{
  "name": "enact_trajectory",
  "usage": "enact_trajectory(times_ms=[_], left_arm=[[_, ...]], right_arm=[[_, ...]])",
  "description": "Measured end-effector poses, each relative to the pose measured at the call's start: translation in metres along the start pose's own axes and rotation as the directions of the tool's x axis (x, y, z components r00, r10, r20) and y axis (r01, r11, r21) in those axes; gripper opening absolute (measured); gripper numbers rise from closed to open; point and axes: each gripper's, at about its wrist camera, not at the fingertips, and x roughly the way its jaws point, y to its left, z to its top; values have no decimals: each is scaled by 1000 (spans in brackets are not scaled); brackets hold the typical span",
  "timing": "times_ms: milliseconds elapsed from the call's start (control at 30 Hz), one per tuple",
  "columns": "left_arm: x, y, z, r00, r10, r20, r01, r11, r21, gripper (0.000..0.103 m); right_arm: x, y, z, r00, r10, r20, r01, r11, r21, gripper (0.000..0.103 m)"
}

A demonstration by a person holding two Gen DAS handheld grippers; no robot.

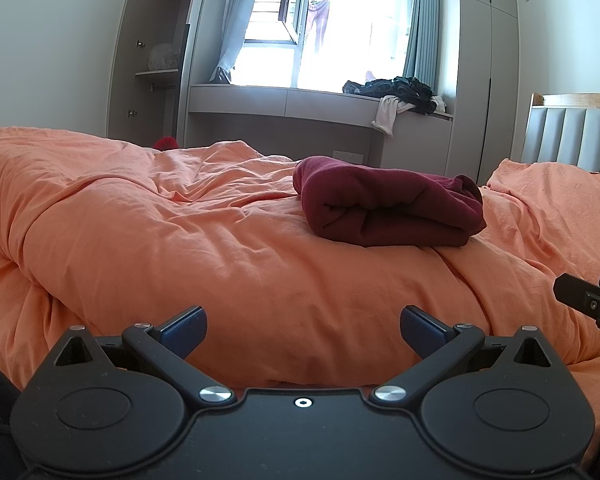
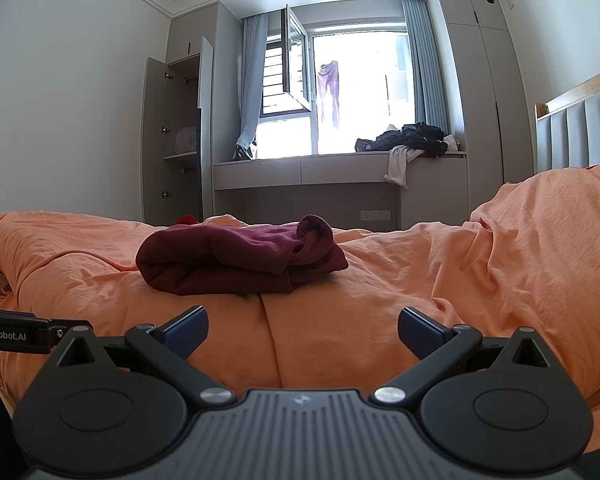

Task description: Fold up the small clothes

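Note:
A dark red garment lies folded in a thick bundle on the orange duvet; it also shows in the right wrist view on the same duvet. My left gripper is open and empty, low over the duvet, well short of the garment. My right gripper is open and empty too, short of the garment. The right gripper's side shows at the right edge of the left view. The left gripper's side shows at the left edge of the right view.
A pile of dark and white clothes lies on the window bench beyond the bed. An open wardrobe stands at the left. A padded headboard is at the right. A small red item shows past the bed's far edge.

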Motion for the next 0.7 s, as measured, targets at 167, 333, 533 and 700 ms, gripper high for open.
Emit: enact_trajectory(times_ms=[167,333,533,700], left_arm=[[0,1,0,1000,0,0,0,1000,0,103],[0,1,0,1000,-1,0,1,1000,0,103],[0,1,0,1000,-2,-1,2,1000,0,103],[0,0,-1,1000,-4,-3,4,1000,-2,103]], right_arm=[[0,0,0,1000,0,0,0,1000,0,103],[0,0,0,1000,0,0,0,1000,0,103],[0,0,0,1000,0,0,0,1000,0,103],[0,0,0,1000,0,0,0,1000,-1,103]])
